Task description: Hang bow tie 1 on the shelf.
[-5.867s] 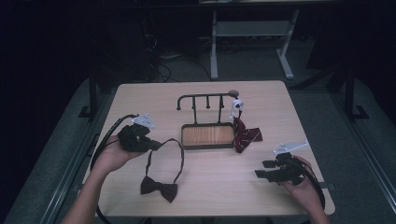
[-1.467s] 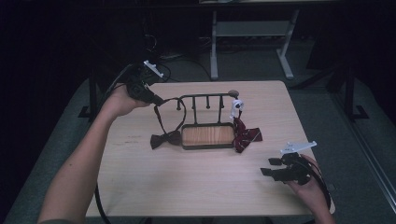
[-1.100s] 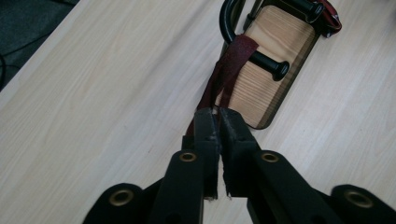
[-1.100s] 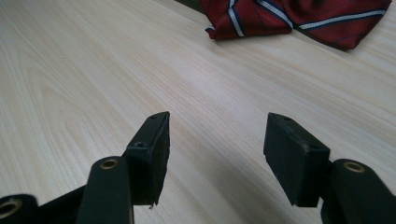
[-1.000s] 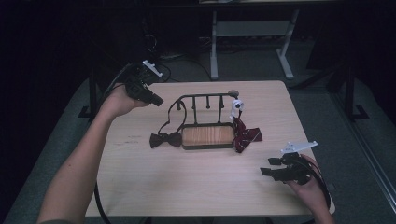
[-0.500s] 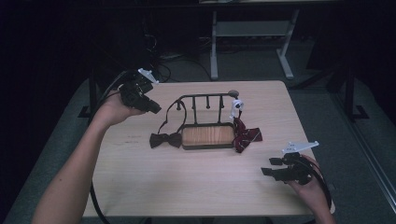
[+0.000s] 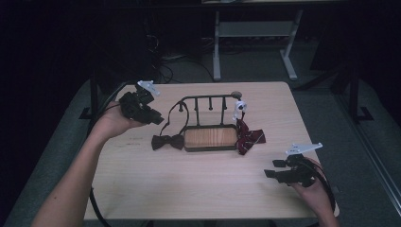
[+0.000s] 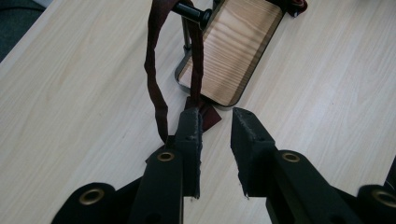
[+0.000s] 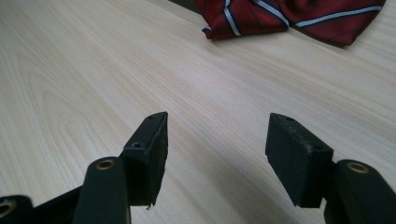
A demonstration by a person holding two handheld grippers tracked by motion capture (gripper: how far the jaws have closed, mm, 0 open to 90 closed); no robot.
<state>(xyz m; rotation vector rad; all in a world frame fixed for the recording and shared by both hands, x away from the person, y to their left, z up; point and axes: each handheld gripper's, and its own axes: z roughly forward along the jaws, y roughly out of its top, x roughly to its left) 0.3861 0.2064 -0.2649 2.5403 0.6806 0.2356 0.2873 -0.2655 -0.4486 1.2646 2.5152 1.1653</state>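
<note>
The dark bow tie [image 7: 167,141] lies on the table [image 7: 198,189] just left of the rack's wooden base [image 7: 210,137], its strap looped over the rack's left peg [image 8: 191,10]. The left gripper [image 7: 158,120] hovers beside it — jaws just opening, a narrow gap, nothing between. The right gripper [image 7: 269,169] sits well apart, jaws wide and empty, near the striped red bow tie [image 7: 249,137].
</note>
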